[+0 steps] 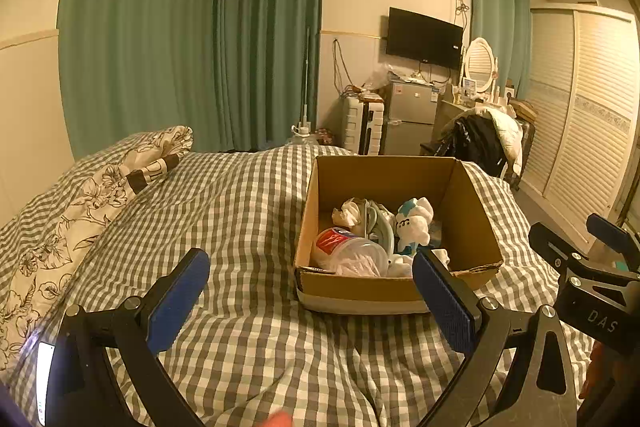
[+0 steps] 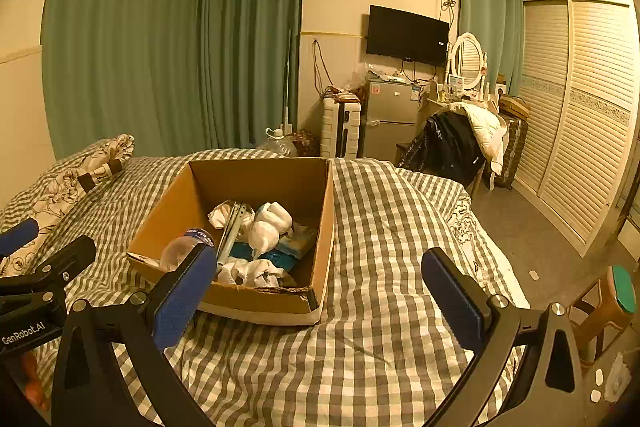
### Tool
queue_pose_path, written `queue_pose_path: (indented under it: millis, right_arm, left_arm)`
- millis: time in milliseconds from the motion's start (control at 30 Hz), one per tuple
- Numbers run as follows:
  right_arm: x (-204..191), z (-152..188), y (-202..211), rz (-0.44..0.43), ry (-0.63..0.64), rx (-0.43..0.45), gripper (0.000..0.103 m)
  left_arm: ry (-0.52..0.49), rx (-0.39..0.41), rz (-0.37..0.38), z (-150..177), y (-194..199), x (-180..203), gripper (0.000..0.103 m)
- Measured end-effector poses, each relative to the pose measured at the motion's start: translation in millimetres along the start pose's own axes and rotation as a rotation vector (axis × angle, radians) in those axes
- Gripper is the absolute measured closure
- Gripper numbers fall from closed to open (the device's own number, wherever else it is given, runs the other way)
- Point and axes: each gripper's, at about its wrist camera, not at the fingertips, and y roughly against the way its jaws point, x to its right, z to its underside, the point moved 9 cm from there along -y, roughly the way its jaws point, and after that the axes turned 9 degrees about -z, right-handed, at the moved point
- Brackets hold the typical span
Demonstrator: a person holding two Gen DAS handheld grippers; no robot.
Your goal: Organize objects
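Note:
An open cardboard box [image 1: 472, 223] sits on the checkered bed and shows in the right wrist view too [image 2: 168, 211]. Inside lie a clear plastic bottle [image 1: 352, 255], a white and blue plush toy [image 1: 414, 223], crumpled white cloth [image 2: 250, 273], a metal rail [image 2: 232, 231] and a blue pack [image 2: 296, 245]. My left gripper [image 1: 312, 303] is open and empty, just in front of the box's near left corner. My right gripper [image 2: 320, 303] is open and empty, in front of the box's near right corner.
The grey checkered blanket [image 1: 240, 219] covers the bed. A floral pillow [image 1: 80, 203] lies at the left. A chair with clothes [image 2: 460, 143], a fridge [image 2: 390, 119] and a louvred wardrobe [image 2: 580, 115] stand beyond the bed. A wooden stool [image 2: 612, 303] stands at right.

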Motion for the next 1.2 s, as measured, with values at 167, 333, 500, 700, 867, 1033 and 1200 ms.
queue_pose_path:
  millis: [167,333,500,700,867,1033,1200]
  right_arm:
    - [0.1,0.4,-0.3,0.000,0.000,-0.001,0.000]
    - [0.1,0.8,-0.6,0.000,0.001,-0.002,0.000]
    - [0.2,1.1,-0.4,0.000,0.001,-0.003,0.000]
    - [-0.1,1.0,-0.7,-0.001,0.001,-0.003,0.000]
    - [-1.3,2.6,-2.2,-0.003,0.003,-0.006,0.000]
    - [-2.3,4.8,-3.5,-0.008,0.006,-0.009,0.000]
    - [-3.0,6.3,-4.2,-0.010,0.009,-0.014,0.000]
  left_arm:
    - [0.013,-0.002,0.003,0.1,0.5,-1.7,0.000]
    - [0.015,-0.002,0.004,-0.6,0.2,-3.2,0.000]
    - [0.012,-0.002,0.003,-0.8,0.6,-2.8,0.000]
    - [0.007,-0.001,0.003,-0.7,1.4,-2.6,0.000]
    - [0.005,-0.001,0.003,-0.5,1.5,-2.3,0.000]
    - [0.000,0.000,0.002,0.1,1.1,-2.5,0.000]
    - [-0.004,-0.001,0.001,0.7,1.0,-1.7,0.000]
